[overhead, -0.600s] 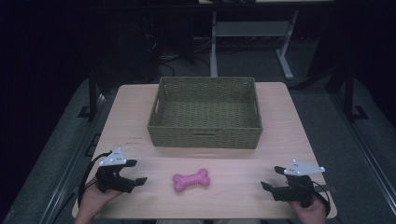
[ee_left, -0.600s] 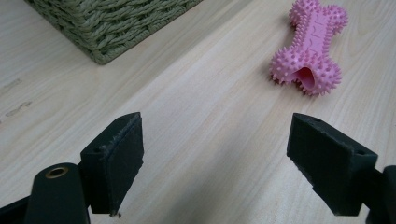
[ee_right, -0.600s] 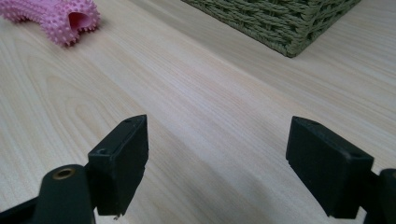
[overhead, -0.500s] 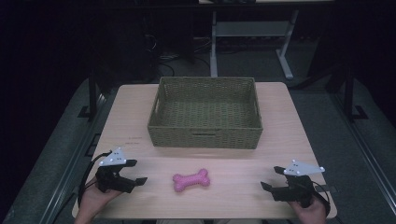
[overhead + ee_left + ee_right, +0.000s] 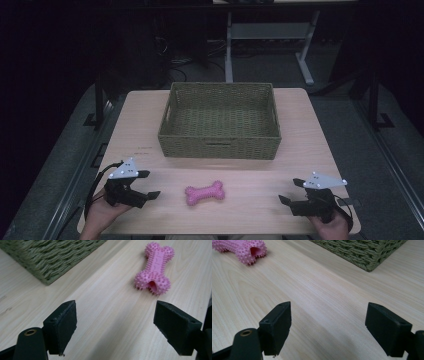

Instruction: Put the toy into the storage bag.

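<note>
A spiky pink rubber bone toy (image 5: 204, 192) lies low in the centre of the high view on the pale wooden table (image 5: 310, 150), below the green woven basket (image 5: 220, 120). Left gripper (image 5: 149, 184) at lower left and right gripper (image 5: 290, 191) at lower right both gape wide, holding nothing.

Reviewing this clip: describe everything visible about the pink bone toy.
The pink bone toy is bone-shaped, covered in small nubs, and looks like soft rubber; the end shown in the left gripper view has a slit-like opening. It lies flat on the wooden table, in front of the woven basket and apart from it, between the two grippers. Nothing touches it except the tabletop.
</note>
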A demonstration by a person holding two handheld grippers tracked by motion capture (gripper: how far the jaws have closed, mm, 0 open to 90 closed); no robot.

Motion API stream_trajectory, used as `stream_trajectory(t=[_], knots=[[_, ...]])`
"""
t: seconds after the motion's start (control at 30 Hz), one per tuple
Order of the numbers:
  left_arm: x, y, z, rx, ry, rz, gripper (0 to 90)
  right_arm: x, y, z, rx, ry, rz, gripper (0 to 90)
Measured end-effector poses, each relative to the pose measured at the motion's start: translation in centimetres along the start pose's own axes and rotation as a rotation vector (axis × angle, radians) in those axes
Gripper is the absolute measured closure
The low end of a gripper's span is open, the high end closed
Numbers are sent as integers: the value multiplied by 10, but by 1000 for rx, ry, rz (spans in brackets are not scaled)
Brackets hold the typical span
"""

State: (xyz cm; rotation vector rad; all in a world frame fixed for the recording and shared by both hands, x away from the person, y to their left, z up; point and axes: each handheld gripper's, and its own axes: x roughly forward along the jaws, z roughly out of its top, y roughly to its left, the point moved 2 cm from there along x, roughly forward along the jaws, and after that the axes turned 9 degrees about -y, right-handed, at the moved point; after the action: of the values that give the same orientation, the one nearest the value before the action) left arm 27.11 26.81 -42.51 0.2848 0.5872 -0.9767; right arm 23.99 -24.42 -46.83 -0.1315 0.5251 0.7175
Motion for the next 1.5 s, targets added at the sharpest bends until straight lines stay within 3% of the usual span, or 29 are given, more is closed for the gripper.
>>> stream_trajectory(t=[0.47, 1.5], knots=[[7, -10, 17, 61, 32, -45, 184, 0, 3, 0, -8, 5, 1, 206], [29, -19, 47, 105, 123, -141, 185, 2, 5, 0, -19, 5, 7, 206]])
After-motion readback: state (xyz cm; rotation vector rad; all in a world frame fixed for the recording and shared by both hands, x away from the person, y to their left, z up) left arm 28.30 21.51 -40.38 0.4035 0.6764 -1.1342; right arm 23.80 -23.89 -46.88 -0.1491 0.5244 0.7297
